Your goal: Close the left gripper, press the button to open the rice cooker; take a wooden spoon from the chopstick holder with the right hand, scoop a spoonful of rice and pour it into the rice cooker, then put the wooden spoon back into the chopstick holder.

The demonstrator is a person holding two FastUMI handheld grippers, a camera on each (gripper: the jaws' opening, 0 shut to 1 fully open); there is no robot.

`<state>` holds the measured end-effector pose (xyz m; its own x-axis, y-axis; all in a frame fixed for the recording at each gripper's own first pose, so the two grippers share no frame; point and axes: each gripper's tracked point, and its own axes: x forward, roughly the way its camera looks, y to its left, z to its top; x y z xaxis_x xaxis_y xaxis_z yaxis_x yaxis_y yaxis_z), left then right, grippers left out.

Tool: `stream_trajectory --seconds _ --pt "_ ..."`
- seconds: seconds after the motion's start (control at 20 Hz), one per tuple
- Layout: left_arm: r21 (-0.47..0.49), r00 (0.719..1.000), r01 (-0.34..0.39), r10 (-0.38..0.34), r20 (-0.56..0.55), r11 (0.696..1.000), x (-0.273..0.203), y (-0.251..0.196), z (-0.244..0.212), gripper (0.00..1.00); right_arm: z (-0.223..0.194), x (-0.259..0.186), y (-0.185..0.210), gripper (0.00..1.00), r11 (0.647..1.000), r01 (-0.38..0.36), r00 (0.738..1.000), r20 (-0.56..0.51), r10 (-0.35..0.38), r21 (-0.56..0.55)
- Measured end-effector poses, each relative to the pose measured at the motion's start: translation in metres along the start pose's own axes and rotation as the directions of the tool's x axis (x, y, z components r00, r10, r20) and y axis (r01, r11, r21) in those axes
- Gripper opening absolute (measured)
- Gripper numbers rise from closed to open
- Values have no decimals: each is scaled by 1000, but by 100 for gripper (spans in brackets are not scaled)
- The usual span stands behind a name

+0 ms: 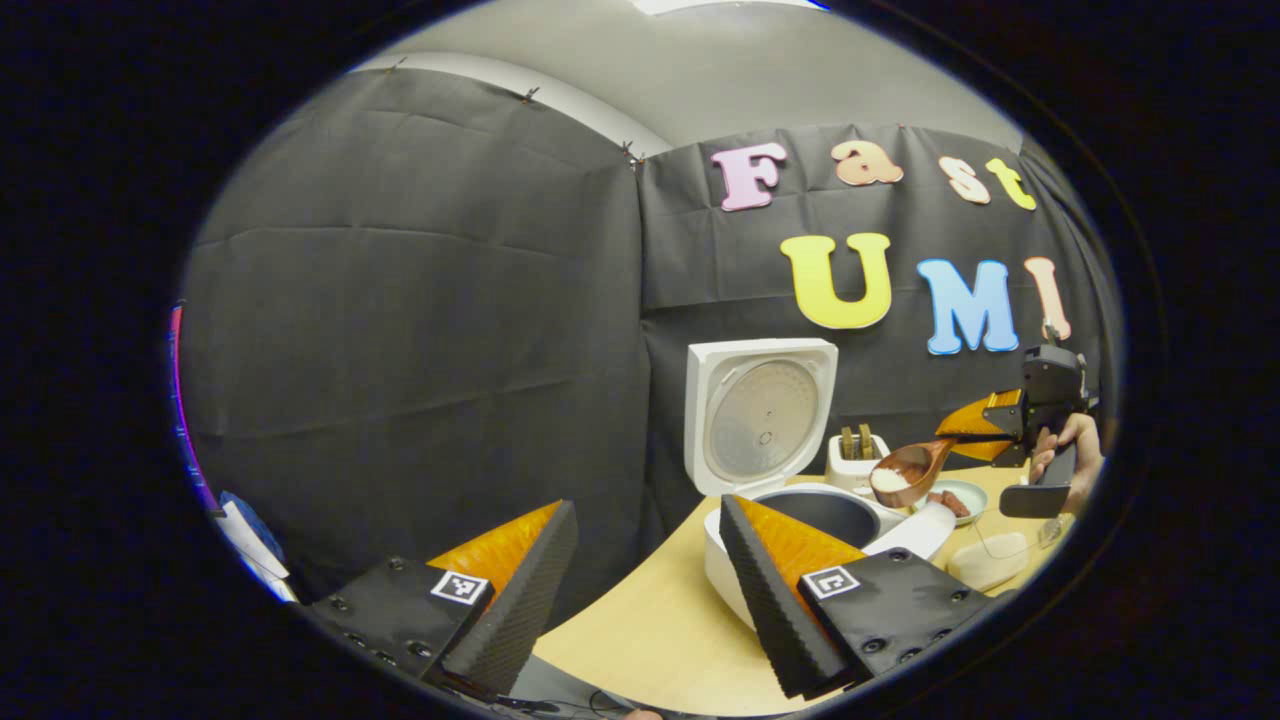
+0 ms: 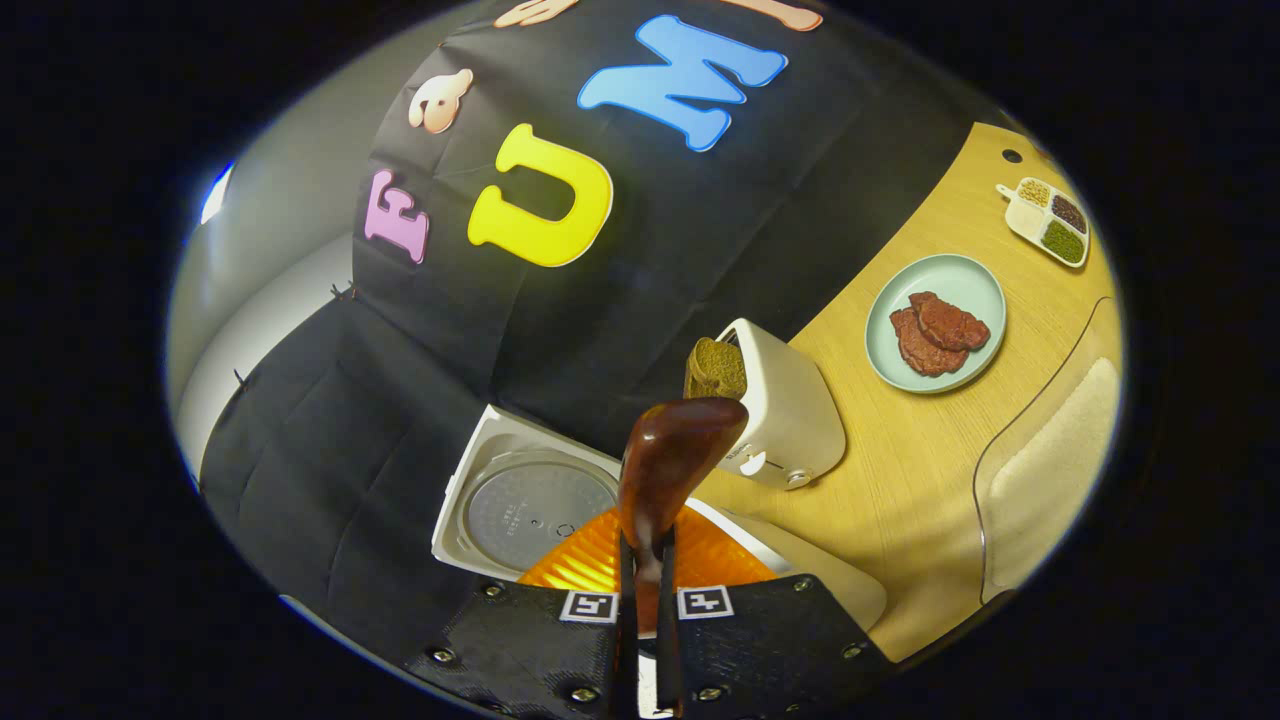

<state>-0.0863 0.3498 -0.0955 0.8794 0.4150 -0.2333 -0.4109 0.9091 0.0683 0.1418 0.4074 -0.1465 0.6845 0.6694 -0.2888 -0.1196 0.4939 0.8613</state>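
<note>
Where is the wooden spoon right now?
In the left gripper view, the spoon is at right, held by the right gripper above the open rice cooker.

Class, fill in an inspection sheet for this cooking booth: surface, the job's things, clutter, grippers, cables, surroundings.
Surface: wooden table, with a pale mat at its edge.
Job's things: rice cooker open, lid upright; wooden spoon with rice, raised near the pot.
Clutter: toaster with bread; plate of meat; divided dish of grains.
Grippers: left gripper open, holding nothing; right gripper shut on the spoon handle.
Cables: thin wire curving across the table.
Surroundings: black cloth wall.
</note>
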Motion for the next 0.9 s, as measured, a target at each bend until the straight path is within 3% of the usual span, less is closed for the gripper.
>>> stream_trajectory --seconds 0.25,0.4,0.6,0.9 --pt "-9 998 -55 54 -23 998 -7 21 -13 94 -33 35 11 7 983 13 997 -68 -25 -181" --pt "-18 996 -85 84 -34 996 -9 35 -21 98 -58 56 16 7 934 18 991 -115 -63 -356" --pt "-42 991 -127 124 -51 991 -9 50 -29 94 -81 72 25 7 820 3 984 -145 -104 -572" --pt "-59 987 -151 148 -64 987 -10 56 -37 95 -93 78 36 7 580 -18 982 -123 -143 -814"
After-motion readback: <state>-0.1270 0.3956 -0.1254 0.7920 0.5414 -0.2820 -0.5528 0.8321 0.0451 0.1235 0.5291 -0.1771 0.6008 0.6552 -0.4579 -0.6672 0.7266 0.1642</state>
